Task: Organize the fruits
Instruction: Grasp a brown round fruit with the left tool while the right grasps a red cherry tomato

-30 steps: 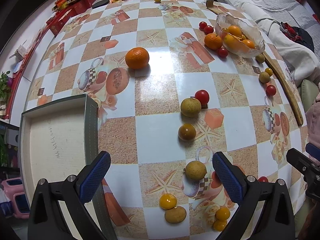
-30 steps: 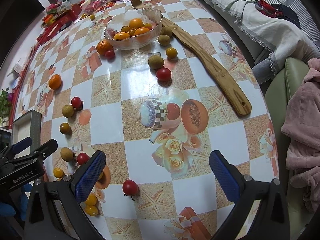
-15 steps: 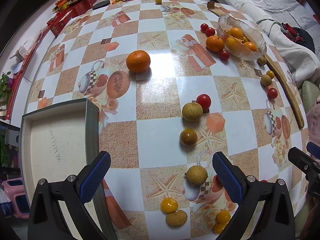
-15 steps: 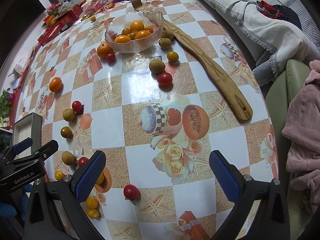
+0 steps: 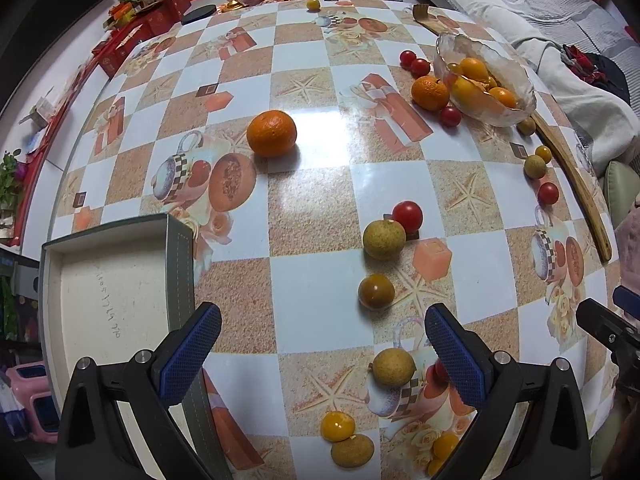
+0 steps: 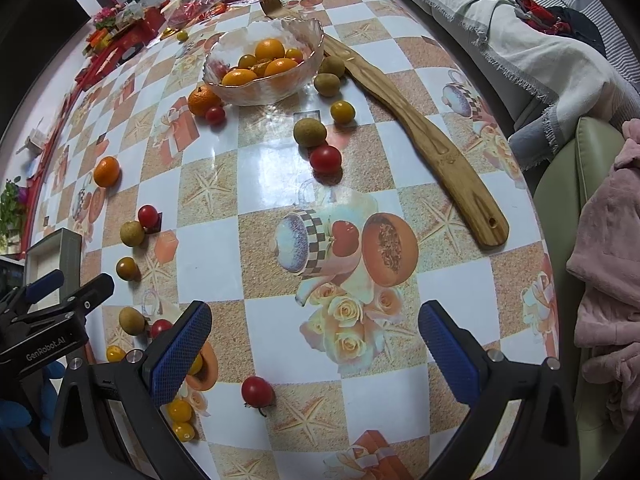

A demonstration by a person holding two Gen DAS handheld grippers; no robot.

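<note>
Fruits lie scattered over the patterned table. A glass bowl (image 5: 486, 80) (image 6: 264, 64) at the far side holds several oranges. A large orange (image 5: 271, 133) sits alone mid-table. A green-brown fruit (image 5: 384, 239), a red tomato (image 5: 407, 216) and a dark fruit (image 5: 376, 291) lie ahead of my left gripper (image 5: 322, 350), which is open and empty. Another tan fruit (image 5: 393, 367) lies between its fingers' line, on the table. My right gripper (image 6: 316, 354) is open and empty above the printed roses, with a red tomato (image 6: 257, 390) near its left finger.
An open grey box (image 5: 112, 300) with a pale inside stands at the table's near left. A long wooden spatula (image 6: 420, 136) lies along the right edge. Packets and red boxes (image 5: 152, 16) crowd the far end. A sofa with blankets (image 6: 540, 52) borders the right side.
Both grippers have edged forward over the table, so the fruits and bowl appear slightly nearer and lower in both views. Both stay open and empty.
</note>
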